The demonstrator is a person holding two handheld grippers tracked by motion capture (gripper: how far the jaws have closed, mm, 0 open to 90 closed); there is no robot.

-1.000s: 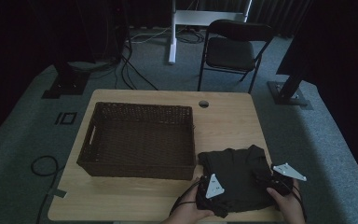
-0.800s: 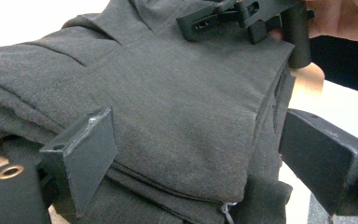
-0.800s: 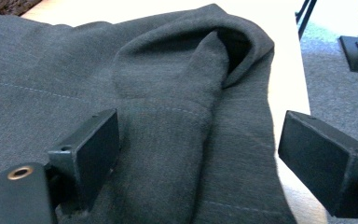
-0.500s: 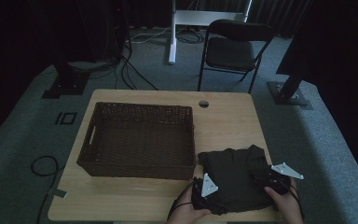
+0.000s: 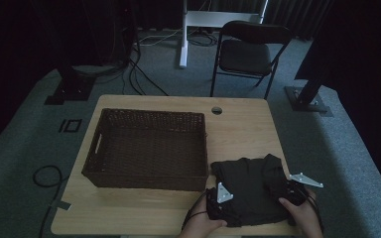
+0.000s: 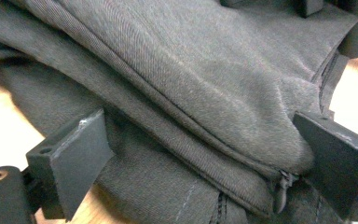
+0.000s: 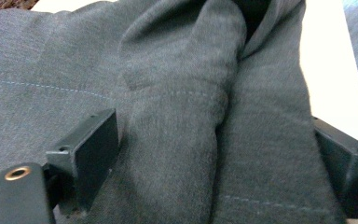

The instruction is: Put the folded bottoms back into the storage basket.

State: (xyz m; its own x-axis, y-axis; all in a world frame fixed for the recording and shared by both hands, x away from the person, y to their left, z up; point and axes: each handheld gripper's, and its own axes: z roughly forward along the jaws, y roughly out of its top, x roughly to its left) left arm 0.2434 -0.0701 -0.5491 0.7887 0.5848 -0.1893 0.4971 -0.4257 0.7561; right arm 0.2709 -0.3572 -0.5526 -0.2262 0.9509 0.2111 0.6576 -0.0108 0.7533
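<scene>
High view, left to right: wicker basket (image 5: pixel 149 148) at centre-left of the worktop (image 5: pixel 238 124); dark folded garment (image 5: pixel 250 191) at lower right. Left tool (image 5: pixel 217 201) at its left edge, jaws just opening, released around a fold. Right tool (image 5: pixel 293 191) astride the right fold, jaws spread, not clenched.
</scene>
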